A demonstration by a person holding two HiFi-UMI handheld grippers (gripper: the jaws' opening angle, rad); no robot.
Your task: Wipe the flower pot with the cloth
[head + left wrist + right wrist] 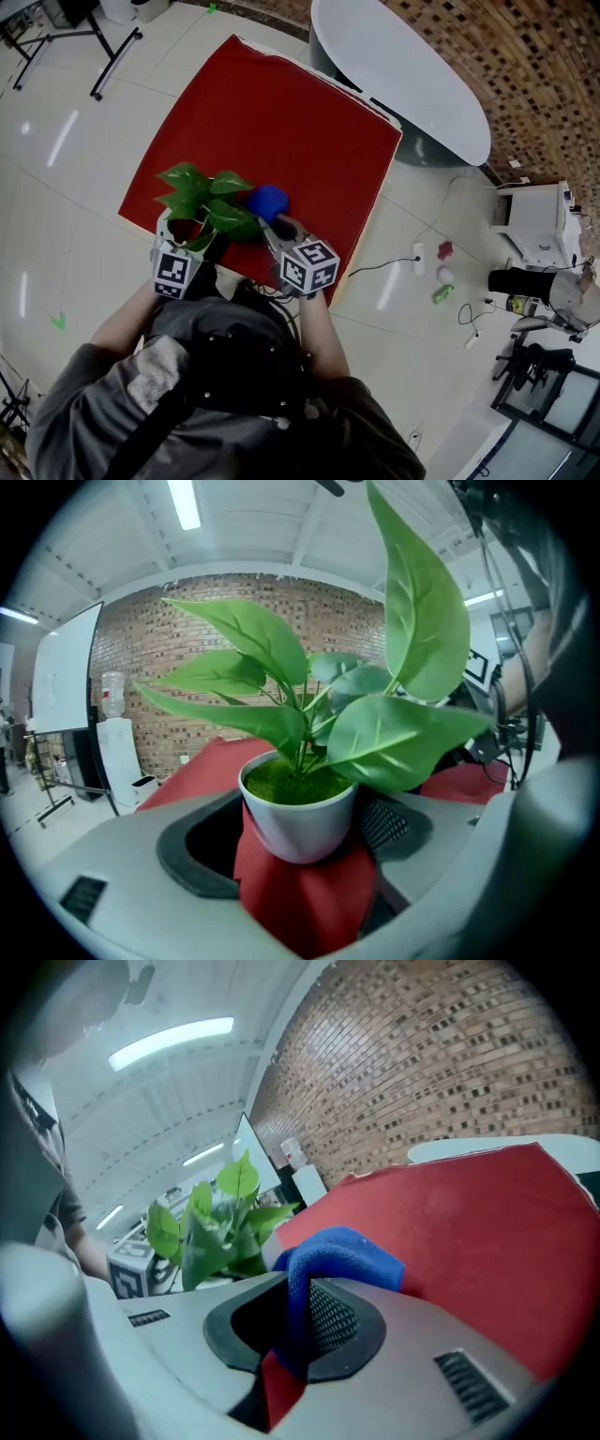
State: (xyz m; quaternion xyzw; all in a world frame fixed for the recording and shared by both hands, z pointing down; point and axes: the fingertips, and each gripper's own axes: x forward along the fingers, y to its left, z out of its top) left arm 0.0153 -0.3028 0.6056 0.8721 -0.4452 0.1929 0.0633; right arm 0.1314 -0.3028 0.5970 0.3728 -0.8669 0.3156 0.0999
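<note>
Head view, looking steeply down: the person's two forearms reach forward side by side from grey sleeves, elbows bent and close to the body, the left forearm (120, 323) angled in from the left and the right forearm (320, 330) running almost straight ahead; each ends at a marker cube, and the hands themselves are hidden under the cubes; the left gripper (184, 231) and the right gripper (273, 226) both point away from the body over the near edge of the square red-covered counter (281, 112), standing near each other.

Left gripper view shows its jaws closed on the small round white flower pot (298, 825), one pad against each side of the pot wall, with green moss at the rim and the broad green leaves (202, 197) rising above; the red surface shows beneath the pot.

Right gripper view shows the right gripper (295, 1321) pinching a fold of the bright blue soft cloth (342, 1255); the rest of the cloth bulges out beyond the pads; in the head view the cloth (267, 200) sits just beside the leaves, to their right, whether touching I cannot tell.

Beyond the counter stands a white oval table (403, 75) on the pale glossy floor (75, 141); a brown brick wall (187, 630) closes the room behind.
</note>
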